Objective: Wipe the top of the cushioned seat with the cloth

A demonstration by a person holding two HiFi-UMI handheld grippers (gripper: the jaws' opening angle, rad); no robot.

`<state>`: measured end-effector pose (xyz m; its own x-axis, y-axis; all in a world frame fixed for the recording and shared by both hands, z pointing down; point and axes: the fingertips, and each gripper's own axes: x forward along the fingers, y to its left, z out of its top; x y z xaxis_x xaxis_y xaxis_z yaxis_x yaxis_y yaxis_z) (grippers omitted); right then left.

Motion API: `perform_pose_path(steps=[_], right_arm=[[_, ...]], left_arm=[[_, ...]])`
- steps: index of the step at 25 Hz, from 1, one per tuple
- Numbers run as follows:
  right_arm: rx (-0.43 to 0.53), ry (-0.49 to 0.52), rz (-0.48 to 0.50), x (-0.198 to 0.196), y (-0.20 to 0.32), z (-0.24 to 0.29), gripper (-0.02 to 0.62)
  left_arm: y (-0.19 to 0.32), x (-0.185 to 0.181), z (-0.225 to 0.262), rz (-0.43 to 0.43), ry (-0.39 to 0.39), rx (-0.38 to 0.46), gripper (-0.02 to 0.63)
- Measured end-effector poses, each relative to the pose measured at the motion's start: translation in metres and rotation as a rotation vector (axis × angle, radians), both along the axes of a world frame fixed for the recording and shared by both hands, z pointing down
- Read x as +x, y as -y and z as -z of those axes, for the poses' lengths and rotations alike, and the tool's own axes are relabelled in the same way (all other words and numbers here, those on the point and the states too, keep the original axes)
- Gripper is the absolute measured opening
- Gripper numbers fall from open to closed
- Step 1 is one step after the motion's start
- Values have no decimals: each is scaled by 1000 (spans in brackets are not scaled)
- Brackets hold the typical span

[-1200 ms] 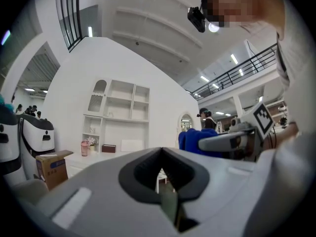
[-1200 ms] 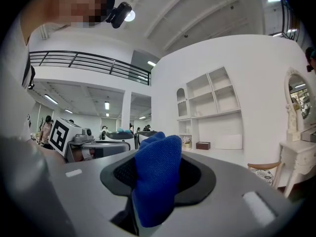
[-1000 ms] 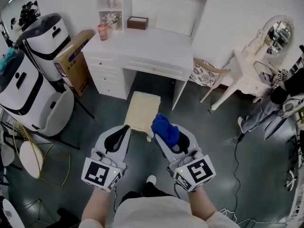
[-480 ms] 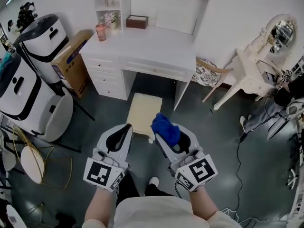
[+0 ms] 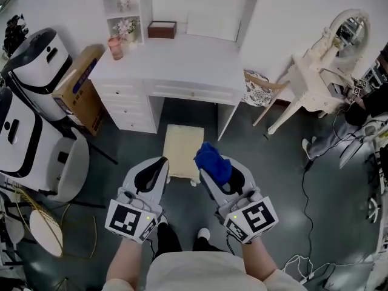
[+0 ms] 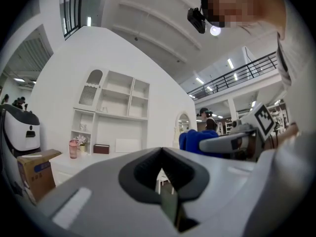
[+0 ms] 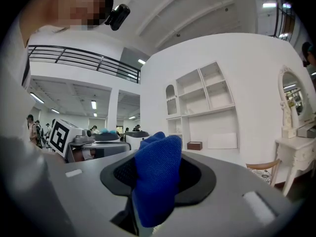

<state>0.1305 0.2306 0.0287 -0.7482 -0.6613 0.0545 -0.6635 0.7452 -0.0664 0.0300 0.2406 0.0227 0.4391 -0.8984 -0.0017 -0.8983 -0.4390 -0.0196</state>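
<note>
Left tool: jaws seemingly pressed together, nothing between them.
Right tool: pinching a bunched blue cloth.
Seat: cream cushioned stool, frame centre, on dark floor, just beyond both tools.

The seat stands on the floor at the centre of the frame, just below the worktop. Under it in the frame, the left gripper sits lower left and the right gripper lower right. The cloth is between the right one's fingers, by the seat's lower right corner, perhaps above it rather than touching. A cup and a box sit at the worktop's upper left. A carton leans at its left, and a dressing table stands upper right.
</note>
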Motion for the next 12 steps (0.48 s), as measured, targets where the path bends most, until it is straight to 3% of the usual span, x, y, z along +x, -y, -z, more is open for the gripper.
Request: perform_pose_path(steps=[12], right_arm=[[-2,1,-106,-37,30,0,183]], left_arm=[[39,-36,-1,-109,11,-6,-2]])
